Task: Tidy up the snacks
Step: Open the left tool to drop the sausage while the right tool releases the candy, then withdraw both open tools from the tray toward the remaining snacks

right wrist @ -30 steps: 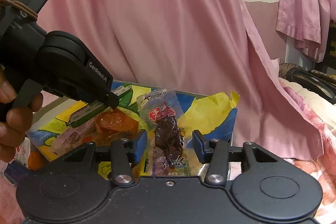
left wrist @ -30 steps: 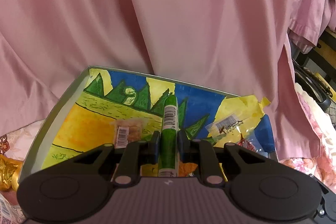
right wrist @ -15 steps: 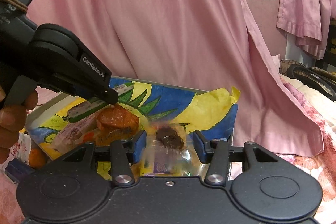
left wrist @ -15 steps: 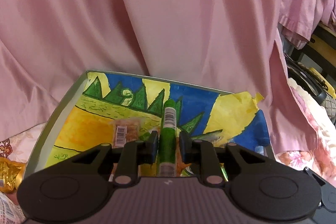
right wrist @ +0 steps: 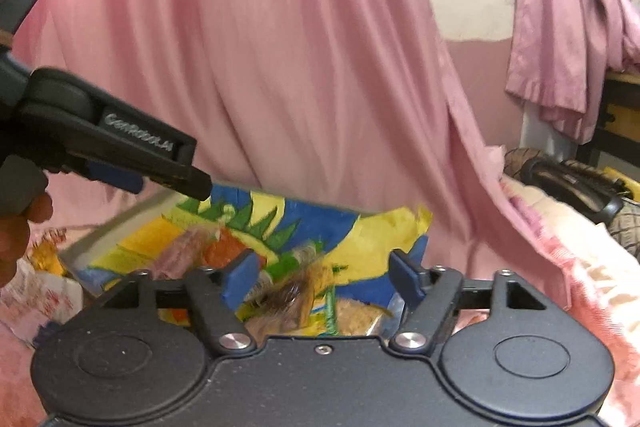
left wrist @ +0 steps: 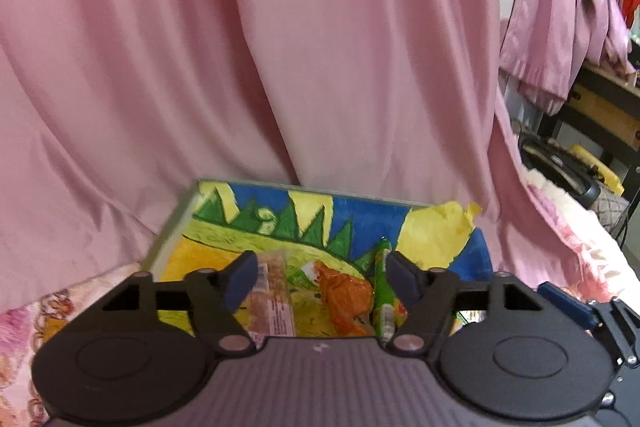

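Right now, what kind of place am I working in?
Probably a home or a makeshift workroom, not a shop: pink sheets drape the backdrop, snacks lie in a tray lined with a child-style painting, and a wooden workbench stands on the right. Both jaws are open.

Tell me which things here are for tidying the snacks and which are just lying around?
For the job:
- tray with the painted paper
- green stick snack
- orange packet
- pink packet
- left hand-held gripper, open
- right hand-held gripper, open

Just lying around:
- pink curtain
- flowery cloth
- dark bag
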`<state>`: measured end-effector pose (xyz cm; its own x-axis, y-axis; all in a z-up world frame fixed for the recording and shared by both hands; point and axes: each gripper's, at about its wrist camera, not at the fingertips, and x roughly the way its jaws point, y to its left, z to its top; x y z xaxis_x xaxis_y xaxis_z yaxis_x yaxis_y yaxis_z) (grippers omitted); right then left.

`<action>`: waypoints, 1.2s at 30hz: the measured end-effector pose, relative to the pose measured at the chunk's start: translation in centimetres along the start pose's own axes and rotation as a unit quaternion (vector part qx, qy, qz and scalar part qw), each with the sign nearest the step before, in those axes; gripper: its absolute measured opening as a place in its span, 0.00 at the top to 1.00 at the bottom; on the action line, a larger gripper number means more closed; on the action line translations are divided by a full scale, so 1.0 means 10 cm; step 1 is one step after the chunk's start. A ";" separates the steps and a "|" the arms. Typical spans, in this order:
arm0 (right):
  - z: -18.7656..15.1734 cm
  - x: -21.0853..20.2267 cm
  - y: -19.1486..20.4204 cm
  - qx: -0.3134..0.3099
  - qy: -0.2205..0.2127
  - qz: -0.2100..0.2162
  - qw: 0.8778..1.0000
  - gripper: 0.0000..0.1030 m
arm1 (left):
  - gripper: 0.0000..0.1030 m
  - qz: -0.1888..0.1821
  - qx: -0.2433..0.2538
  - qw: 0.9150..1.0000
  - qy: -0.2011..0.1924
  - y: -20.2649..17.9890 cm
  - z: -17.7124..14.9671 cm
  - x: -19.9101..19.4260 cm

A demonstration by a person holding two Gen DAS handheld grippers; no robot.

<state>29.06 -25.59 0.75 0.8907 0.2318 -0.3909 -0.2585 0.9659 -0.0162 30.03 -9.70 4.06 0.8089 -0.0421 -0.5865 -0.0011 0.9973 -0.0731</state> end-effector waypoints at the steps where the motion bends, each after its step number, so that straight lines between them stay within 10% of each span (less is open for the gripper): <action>1: 0.02 -0.05 0.01 0.000 -0.006 0.000 1.000 0.24 | 0.20 0.002 0.000 1.000 -0.006 0.02 0.00 -0.06; 17: 0.23 -1.11 0.36 -0.009 -0.093 -0.012 0.996 0.01 | 0.00 0.046 -0.003 0.995 -0.088 0.49 -0.32 -1.21; 36: -0.35 -1.98 0.74 0.015 -0.023 -0.003 1.000 0.01 | 0.00 0.060 -0.002 0.995 -0.080 0.74 -1.38 -2.06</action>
<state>8.19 -23.39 5.10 0.9086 0.2308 -0.3480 -0.2428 0.9700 0.0094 5.27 -2.31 4.50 0.8863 0.0885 -0.4545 -0.1061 0.9943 -0.0132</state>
